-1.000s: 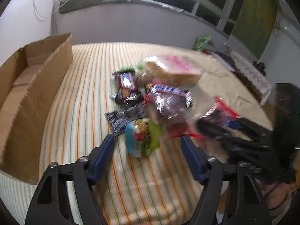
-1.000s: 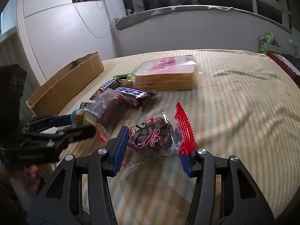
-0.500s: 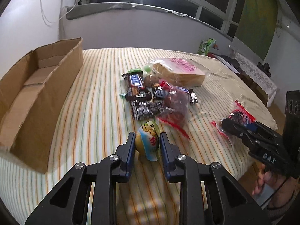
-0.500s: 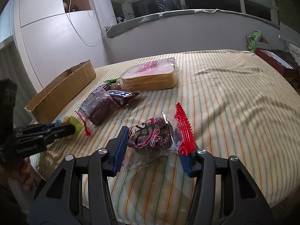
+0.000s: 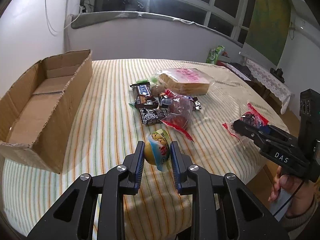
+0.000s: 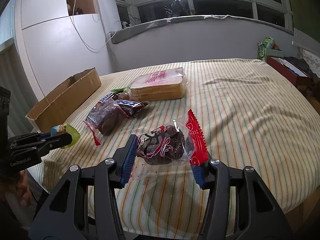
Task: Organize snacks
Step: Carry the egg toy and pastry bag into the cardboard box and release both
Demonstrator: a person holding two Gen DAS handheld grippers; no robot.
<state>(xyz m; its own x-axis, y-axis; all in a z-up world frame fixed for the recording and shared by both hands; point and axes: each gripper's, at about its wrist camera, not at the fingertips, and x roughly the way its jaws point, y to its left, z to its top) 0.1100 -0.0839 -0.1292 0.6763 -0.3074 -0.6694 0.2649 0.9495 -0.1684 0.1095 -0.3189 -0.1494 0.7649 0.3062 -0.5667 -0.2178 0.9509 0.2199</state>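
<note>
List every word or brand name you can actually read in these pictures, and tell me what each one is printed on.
"DAS": on the side of the right gripper, seen from the left wrist.
"GenRobot.AI": on the left gripper body, faint.
"SNICKERS": on the brown chocolate bar; only partly visible in the right wrist view.
Pink print on the bread bag: too blurred to read.
Print on the small yellow-green snack, the red-edged cake wrapper and the black packet: unreadable.

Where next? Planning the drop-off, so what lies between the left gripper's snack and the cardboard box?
Only bare striped cloth lies between the yellow-green snack in the left gripper and the cardboard box, seen in the left wrist view.
</note>
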